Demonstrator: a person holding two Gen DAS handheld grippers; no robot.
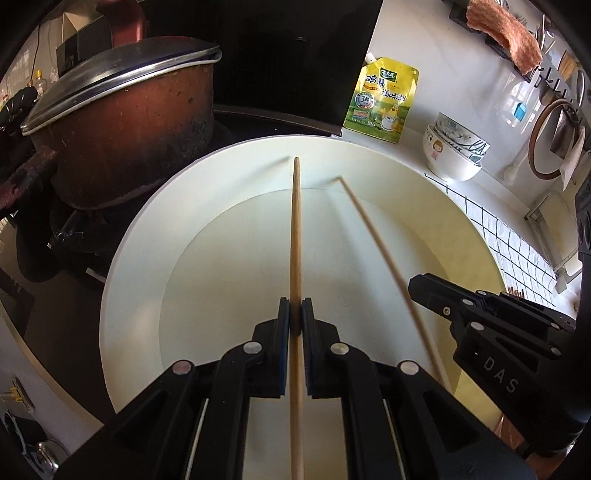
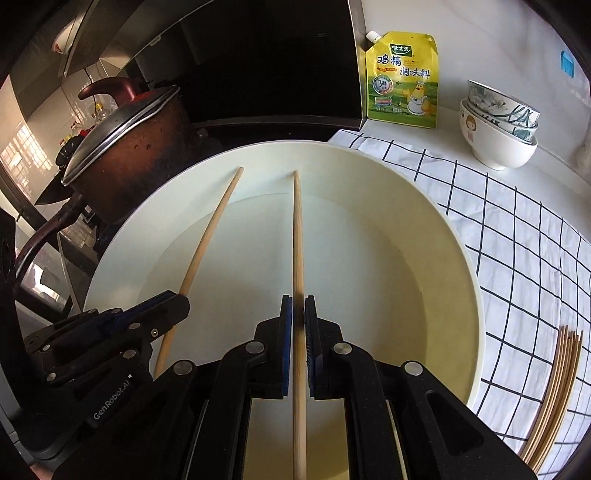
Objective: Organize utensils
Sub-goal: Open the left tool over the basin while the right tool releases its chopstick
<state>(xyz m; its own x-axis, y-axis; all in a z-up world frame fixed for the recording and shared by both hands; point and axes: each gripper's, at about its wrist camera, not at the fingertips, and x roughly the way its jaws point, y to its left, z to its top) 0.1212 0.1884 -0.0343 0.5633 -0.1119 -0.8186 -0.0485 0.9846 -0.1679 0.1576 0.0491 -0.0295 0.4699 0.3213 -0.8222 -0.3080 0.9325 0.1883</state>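
My left gripper (image 1: 295, 314) is shut on a wooden chopstick (image 1: 296, 236) that points forward over a large white basin (image 1: 133, 236). My right gripper (image 2: 298, 314) is shut on a second wooden chopstick (image 2: 297, 236), held parallel over the same basin (image 2: 469, 280). In the left wrist view the right gripper (image 1: 417, 286) and its chopstick (image 1: 373, 236) show at the right. In the right wrist view the left gripper (image 2: 177, 301) and its chopstick (image 2: 210, 232) show at the left. A bundle of several chopsticks (image 2: 557, 391) lies on the checked cloth (image 2: 517, 229) to the right of the basin.
A brown lidded pot (image 1: 122, 125) stands on the stove left of the basin. A yellow seasoning pouch (image 2: 404, 79) leans on the back wall. Stacked bowls (image 2: 498, 125) stand at the back right. An orange cloth (image 1: 502, 33) hangs on a wall rack.
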